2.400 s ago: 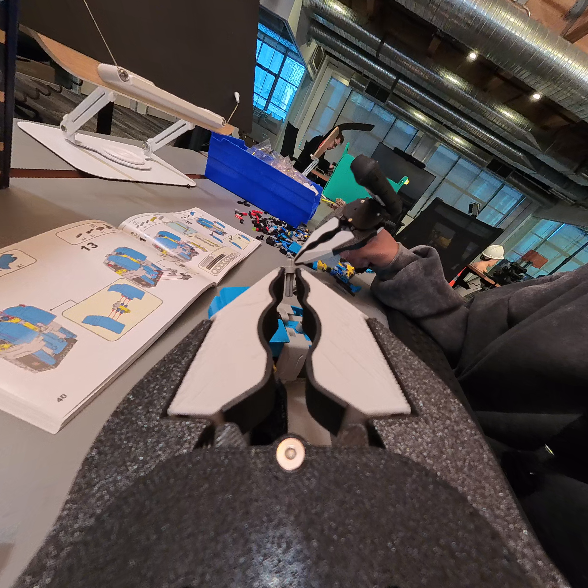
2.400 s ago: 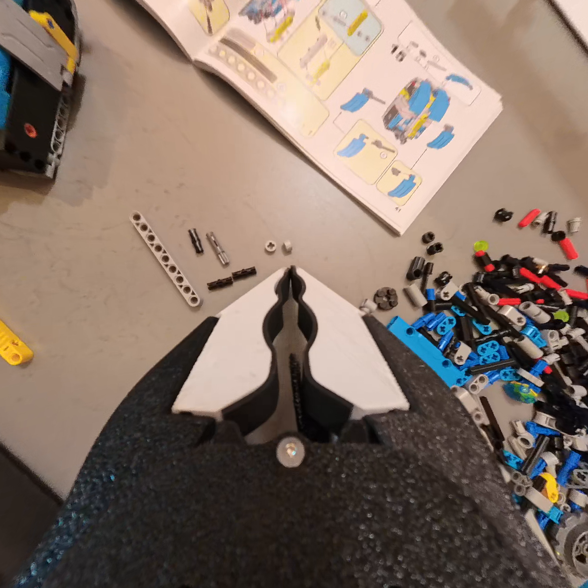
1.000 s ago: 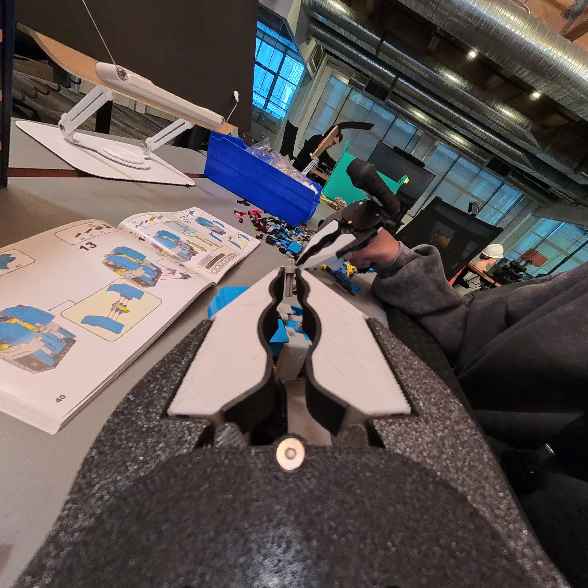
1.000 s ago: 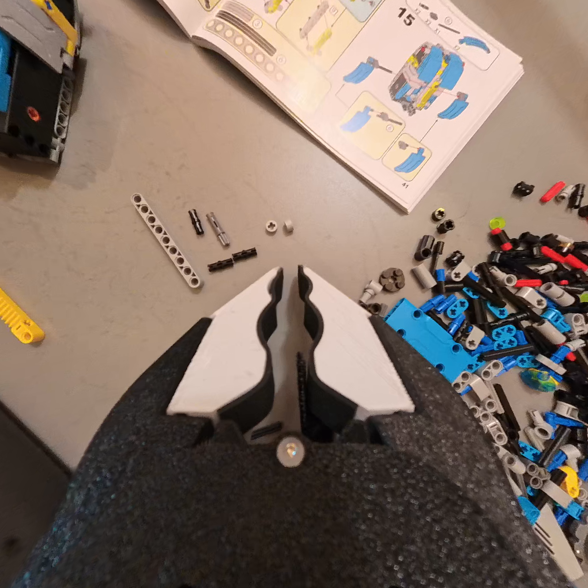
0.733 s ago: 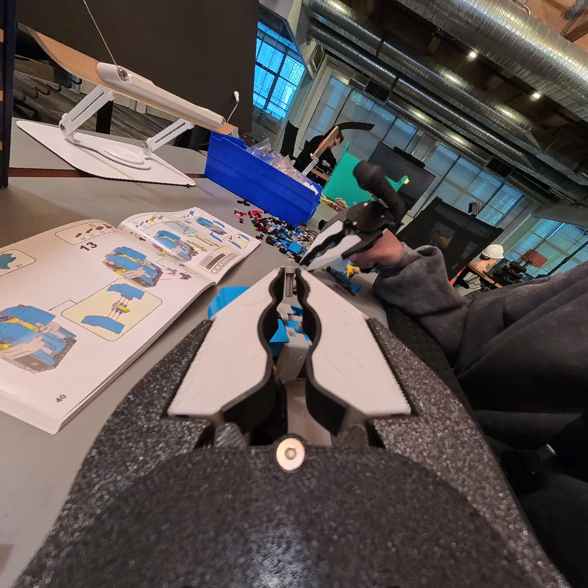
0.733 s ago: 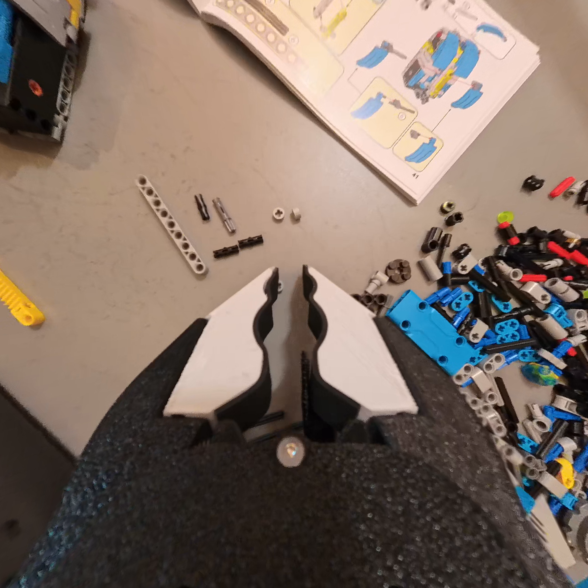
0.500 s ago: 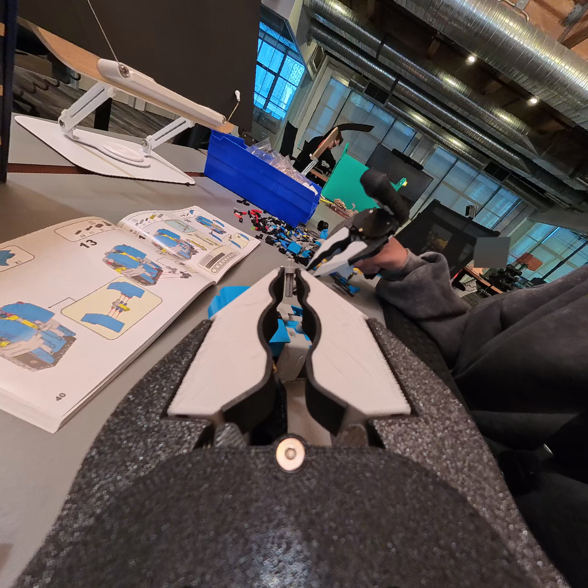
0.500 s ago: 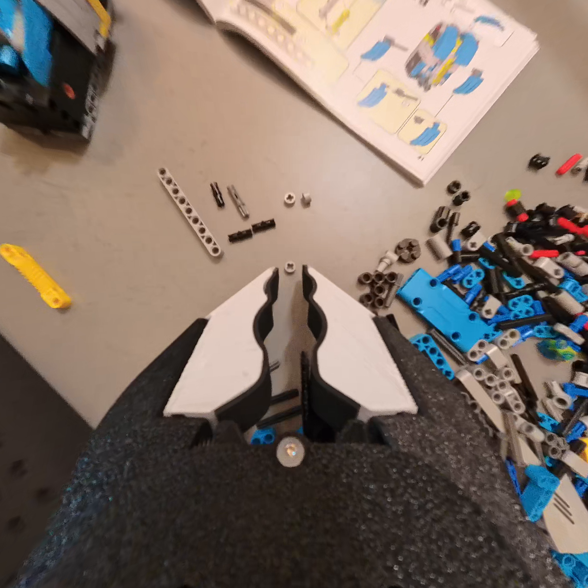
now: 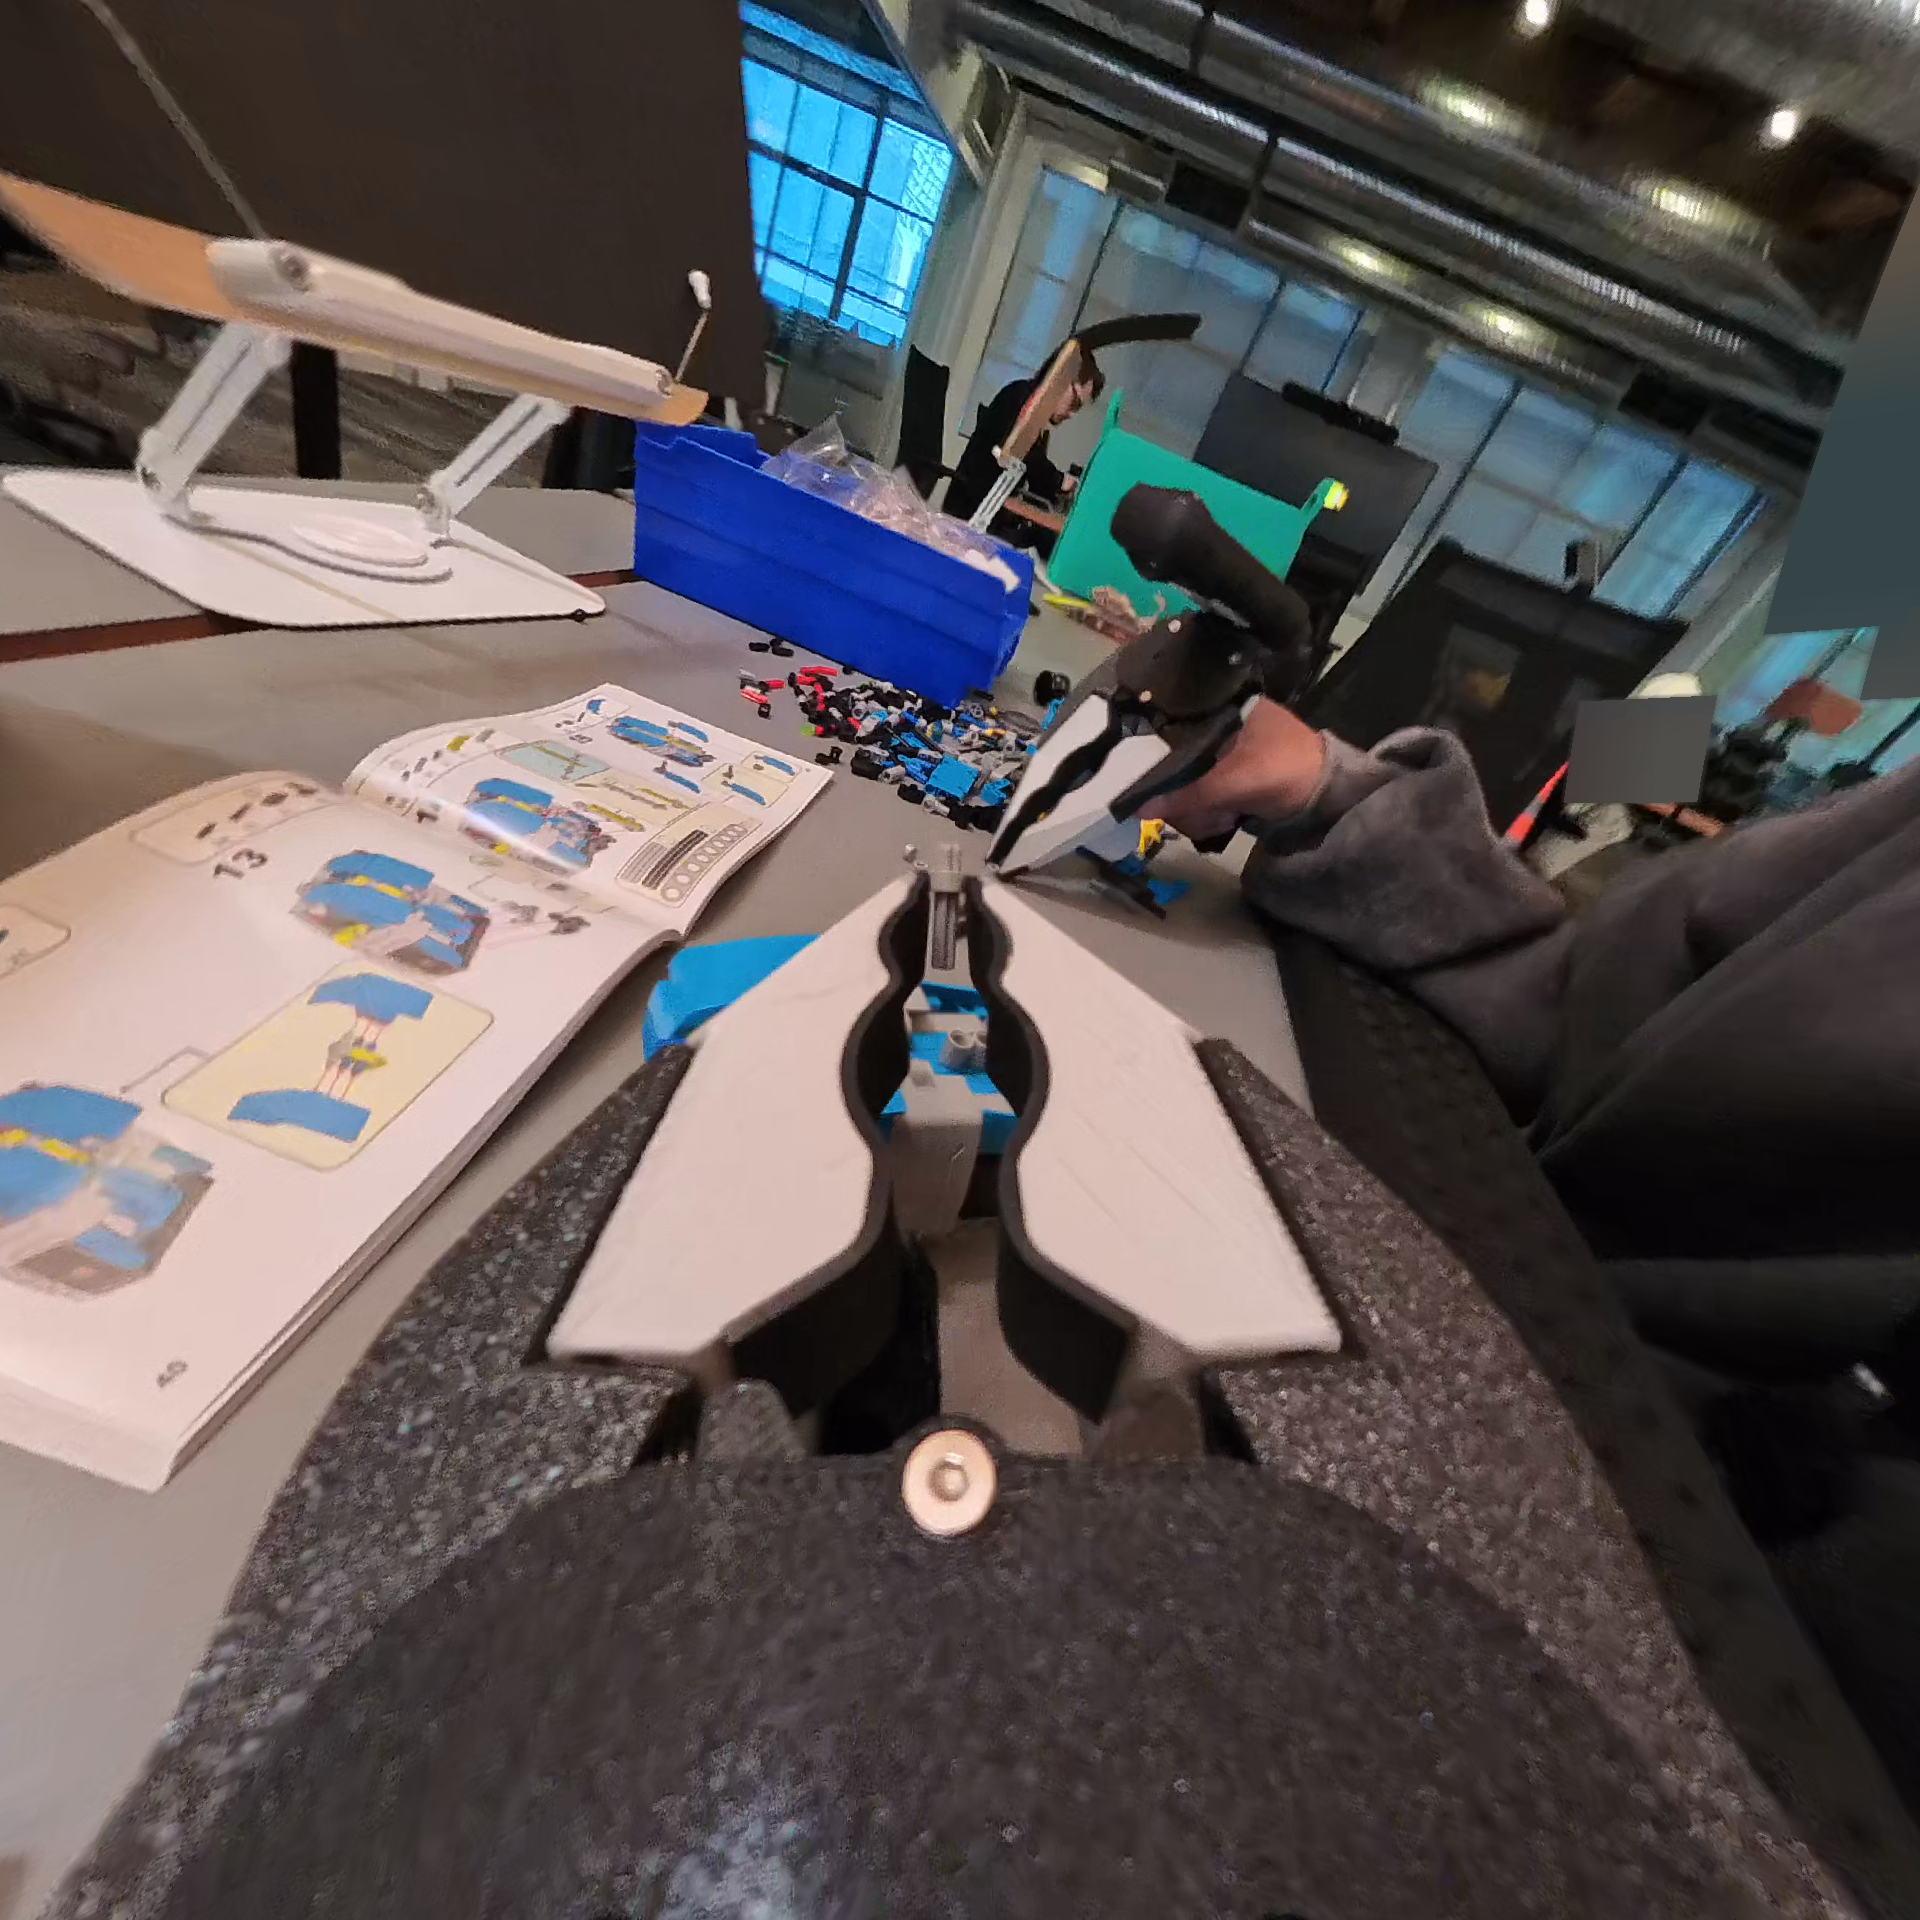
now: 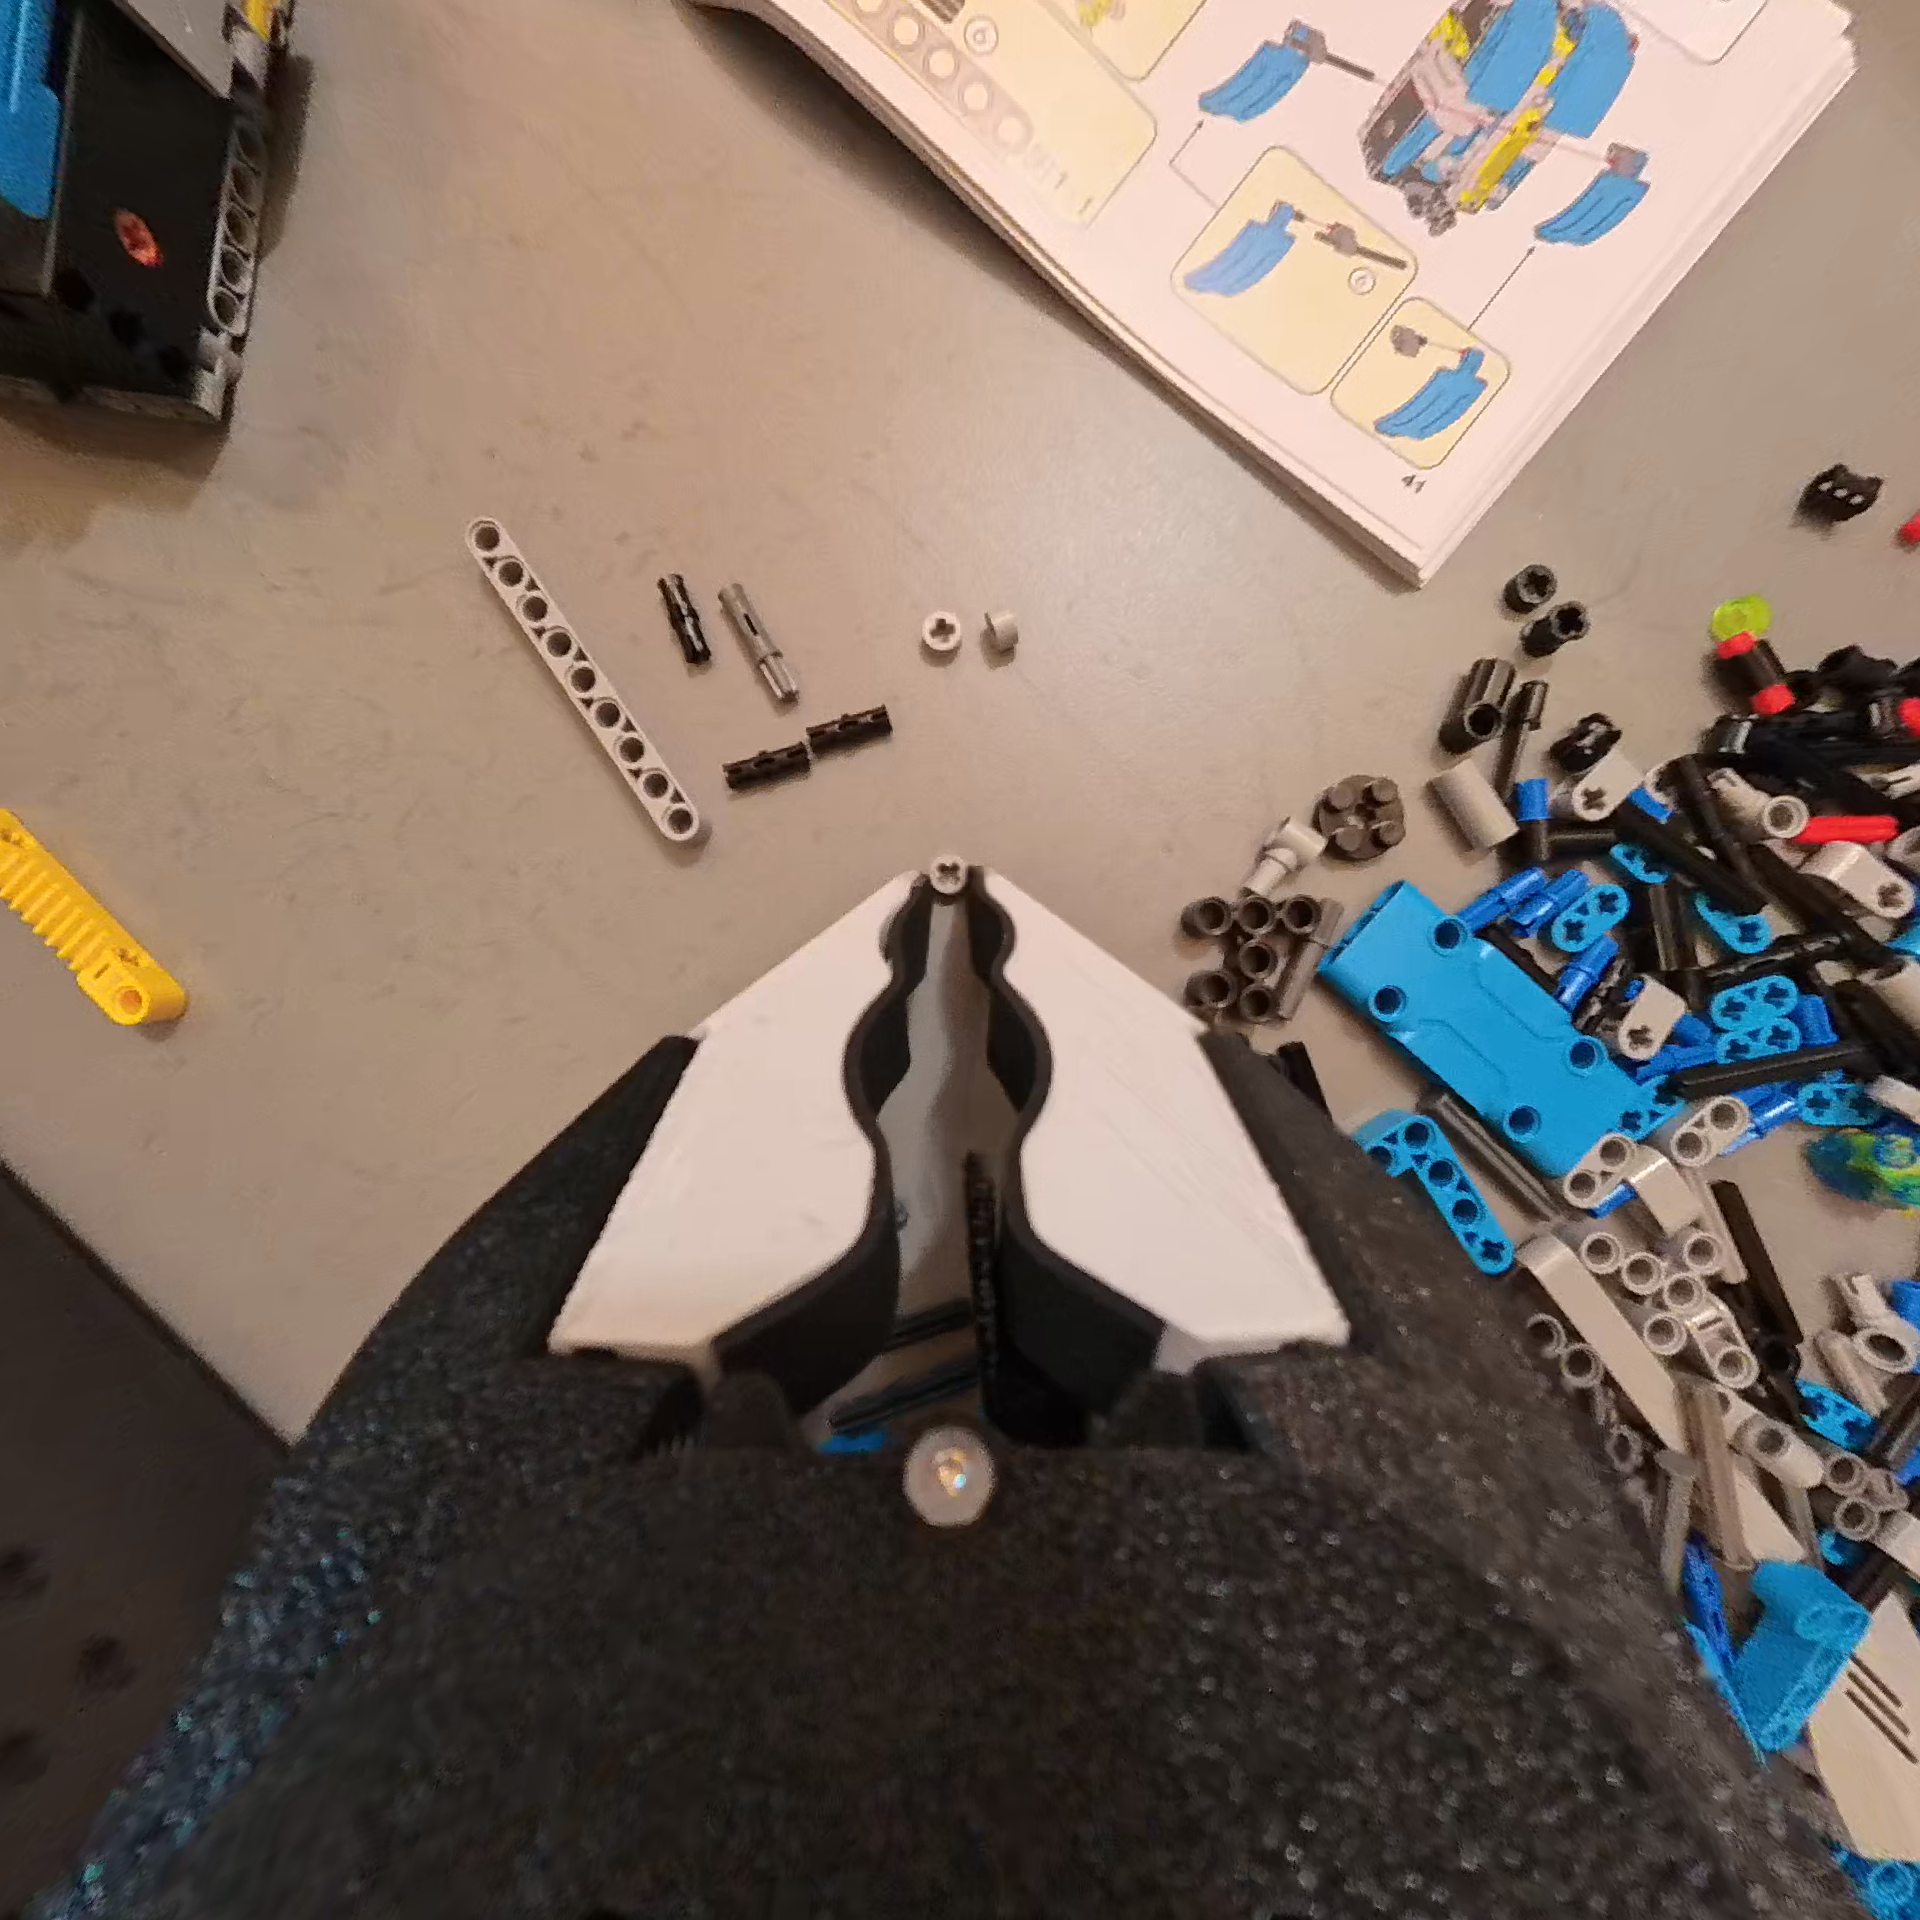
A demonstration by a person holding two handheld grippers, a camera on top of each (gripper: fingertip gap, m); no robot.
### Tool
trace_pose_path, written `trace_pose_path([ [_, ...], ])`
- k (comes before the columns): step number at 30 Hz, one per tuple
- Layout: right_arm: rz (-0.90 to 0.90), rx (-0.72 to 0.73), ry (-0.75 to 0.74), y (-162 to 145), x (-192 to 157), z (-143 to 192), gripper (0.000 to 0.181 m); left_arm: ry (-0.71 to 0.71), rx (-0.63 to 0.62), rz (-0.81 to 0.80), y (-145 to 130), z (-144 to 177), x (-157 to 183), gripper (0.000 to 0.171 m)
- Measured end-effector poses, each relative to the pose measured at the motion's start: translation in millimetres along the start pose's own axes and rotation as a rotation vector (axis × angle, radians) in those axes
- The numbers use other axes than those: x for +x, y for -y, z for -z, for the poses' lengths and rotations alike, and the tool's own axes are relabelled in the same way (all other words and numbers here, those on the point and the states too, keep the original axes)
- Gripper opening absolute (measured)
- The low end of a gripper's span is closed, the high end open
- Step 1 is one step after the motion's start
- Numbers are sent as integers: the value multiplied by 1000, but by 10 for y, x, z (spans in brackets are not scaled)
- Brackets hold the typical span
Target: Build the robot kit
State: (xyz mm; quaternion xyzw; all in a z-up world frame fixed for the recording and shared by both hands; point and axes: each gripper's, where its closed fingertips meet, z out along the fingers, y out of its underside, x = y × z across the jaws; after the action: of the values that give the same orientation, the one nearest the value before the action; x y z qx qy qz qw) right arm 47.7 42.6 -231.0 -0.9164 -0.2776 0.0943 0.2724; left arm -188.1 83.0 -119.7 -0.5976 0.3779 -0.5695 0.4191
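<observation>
— Here, over the grey table, we are closing our right gripper on a small grey bushing, pinching it at the very fingertips just above the surface. Where is our room?

— We are looking at bare tabletop ahead and to the left, as far as the grey holed beam, the black pins and two more grey bushings. To the right, the loose parts pile is crowding close beside the fingers; the table edge is running near on the lower left.

— And the left?

— We are holding our left gripper narrowly clamped on a grey upright part of the blue and grey model, low beside the open instruction booklet. The right gripper's tips are sitting just beside ours.

— Containers?

— We are seeing one blue bin beyond the pile, with clear plastic bags showing above its rim; their contents we cannot tell.
</observation>
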Motion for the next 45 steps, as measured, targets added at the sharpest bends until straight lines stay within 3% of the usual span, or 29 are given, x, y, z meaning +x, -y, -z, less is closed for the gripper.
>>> trace_pose_path([
  [7, 10, 2, -10, 10, 16, -3, 9, -23, -63, -265, -119, -81, 287, 6],
  [17, -70, 19, 31, 13, 44, -15, 7, -29, -76, -288, -149, -96, 323, 6],
  [21, -23, 0, -4, 25, 29, -16, 6, -17, -79, -336, -163, -110, 356, 6],
  [24, 7, 136, 76, 374, -272, 90, 6, 0, -79, -390, -177, -126, 391, 6],
  [27, 69, 401, 228, 1061, -950, 363, 6, 18, -90, -447, -206, -148, 414, 5],
  [30, 161, 485, 295, 1398, -1529, 377, 6, 17, -103, -484, -239, -159, 445, 5],
  [35, 192, 488, 405, 1491, -1860, 267, 6, -13, -102, -498, -260, -165, 520, 5],
  [45, 234, 489, 425, 1469, -1932, 254, 6, -50, -129, -499, -321, -176, 567, 5],
])
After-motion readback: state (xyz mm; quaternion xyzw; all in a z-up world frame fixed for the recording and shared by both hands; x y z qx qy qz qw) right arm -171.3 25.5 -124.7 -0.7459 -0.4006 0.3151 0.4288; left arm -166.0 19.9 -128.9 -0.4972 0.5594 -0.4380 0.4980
